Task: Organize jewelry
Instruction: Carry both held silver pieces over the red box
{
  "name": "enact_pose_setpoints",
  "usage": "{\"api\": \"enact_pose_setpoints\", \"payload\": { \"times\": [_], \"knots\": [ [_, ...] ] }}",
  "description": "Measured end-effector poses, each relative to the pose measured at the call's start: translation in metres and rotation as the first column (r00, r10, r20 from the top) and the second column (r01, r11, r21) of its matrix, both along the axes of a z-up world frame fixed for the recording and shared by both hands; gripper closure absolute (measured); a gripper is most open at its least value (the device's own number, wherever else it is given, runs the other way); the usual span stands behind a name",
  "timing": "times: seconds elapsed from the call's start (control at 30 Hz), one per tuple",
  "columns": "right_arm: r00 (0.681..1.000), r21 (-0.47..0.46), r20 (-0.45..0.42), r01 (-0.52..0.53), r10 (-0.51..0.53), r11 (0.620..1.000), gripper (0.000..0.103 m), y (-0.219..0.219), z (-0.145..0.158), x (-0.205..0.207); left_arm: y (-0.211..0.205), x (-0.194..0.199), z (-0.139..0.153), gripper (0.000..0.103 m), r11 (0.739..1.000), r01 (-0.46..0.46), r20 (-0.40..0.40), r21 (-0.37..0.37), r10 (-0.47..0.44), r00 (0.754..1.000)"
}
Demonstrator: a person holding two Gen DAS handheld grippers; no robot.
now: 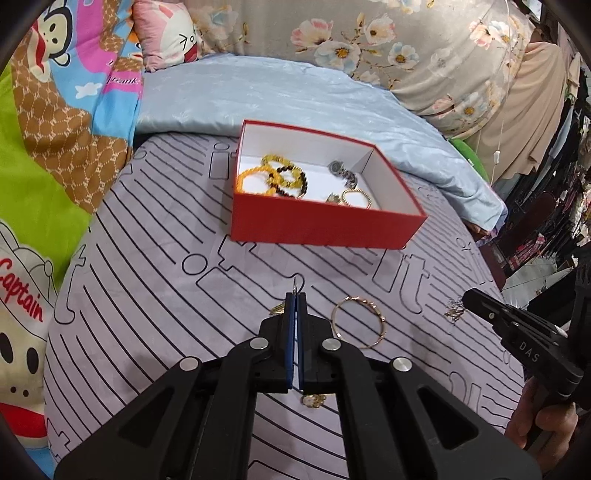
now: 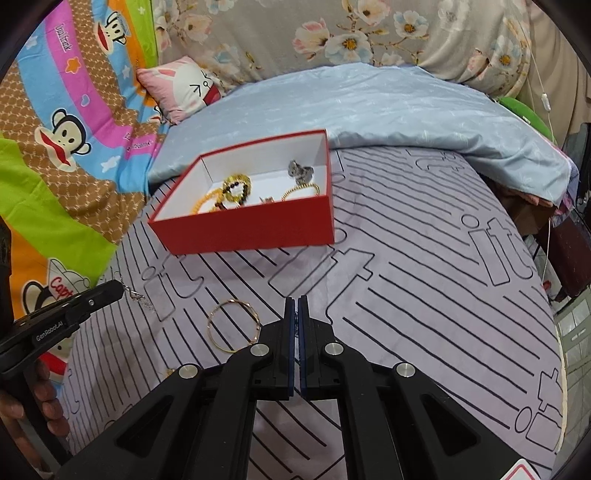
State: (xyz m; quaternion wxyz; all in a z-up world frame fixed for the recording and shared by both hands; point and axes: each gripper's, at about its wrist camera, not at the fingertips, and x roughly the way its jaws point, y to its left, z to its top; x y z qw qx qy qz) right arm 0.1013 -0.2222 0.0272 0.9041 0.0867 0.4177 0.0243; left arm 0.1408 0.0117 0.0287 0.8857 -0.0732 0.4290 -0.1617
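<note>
A red box (image 1: pixel 317 223) (image 2: pixel 243 230) with a white inside stands on the bed and holds beaded bracelets (image 1: pixel 275 177), a gold bangle (image 1: pixel 356 197) and a grey piece (image 1: pixel 343 171). My left gripper (image 1: pixel 295 295) (image 2: pixel 118 286) is shut on a thin silver earring whose hook (image 1: pixel 295 284) sticks out past the tips and whose chain (image 2: pixel 138 297) dangles. My right gripper (image 2: pixel 296 300) (image 1: pixel 466 295) is shut on a small gold piece (image 1: pixel 453 312) that dangles at its tips. A thin gold bangle (image 1: pixel 358 321) (image 2: pixel 233 325) lies on the sheet between the grippers.
A small gold piece (image 1: pixel 313 399) lies on the sheet under my left gripper, another (image 1: pixel 277 309) just left of its tips. A folded light-blue quilt (image 1: pixel 295 96) lies behind the box. Cartoon bedding (image 1: pixel 55 147) and a pink pillow (image 1: pixel 166 33) are at the left.
</note>
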Motion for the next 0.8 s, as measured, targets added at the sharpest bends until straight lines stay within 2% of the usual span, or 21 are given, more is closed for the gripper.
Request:
{"api": "enact_pose_setpoints", "payload": {
  "times": [0.33, 0.53, 0.8],
  "knots": [
    [0.996, 0.007, 0.076, -0.037, 0.036, 0.999, 0.102, 0.006, 0.037, 0.005, 0.004, 0.009, 0.045, 0.103, 1.000, 0.001, 0.087, -0.017, 0.001, 0.996],
    [0.989, -0.016, 0.126, -0.073, 0.075, 0.997, 0.102, 0.014, 0.058, 0.026, -0.003, 0.031, 0.076, 0.103, 1.000, 0.008, 0.153, -0.029, -0.004, 0.988],
    [0.979, -0.021, 0.177, -0.095, 0.097, 0.995, 0.102, 0.017, 0.077, 0.068, -0.017, 0.070, 0.089, 0.103, 1.000, 0.007, 0.190, -0.020, -0.003, 0.982]
  ]
}}
